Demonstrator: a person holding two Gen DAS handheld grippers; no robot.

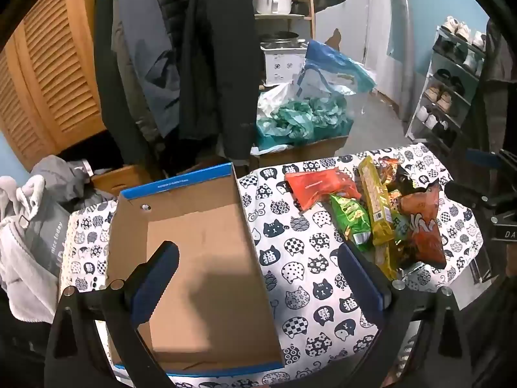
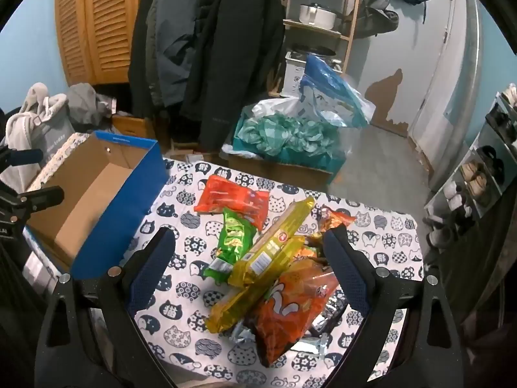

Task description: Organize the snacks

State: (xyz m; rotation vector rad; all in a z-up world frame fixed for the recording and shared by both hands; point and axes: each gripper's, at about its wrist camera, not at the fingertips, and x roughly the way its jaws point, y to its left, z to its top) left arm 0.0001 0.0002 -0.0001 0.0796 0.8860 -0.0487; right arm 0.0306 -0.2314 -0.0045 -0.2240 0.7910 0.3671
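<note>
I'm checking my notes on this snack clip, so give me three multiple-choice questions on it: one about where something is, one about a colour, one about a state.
1. Where do the snacks lie?
A. inside the box
B. on the cat-print cloth beside the box
C. on the floor

2. What colour is the box's outer wall?
A. blue
B. red
C. white

3. What does the right tool hold?
A. the green packet
B. the yellow packet
C. nothing, it is open

Answers: 1 B, the pile sits on the cloth and the box is bare inside. 2 A, the wall is blue in the right view. 3 C, its jaws stand wide apart above the pile.
</note>
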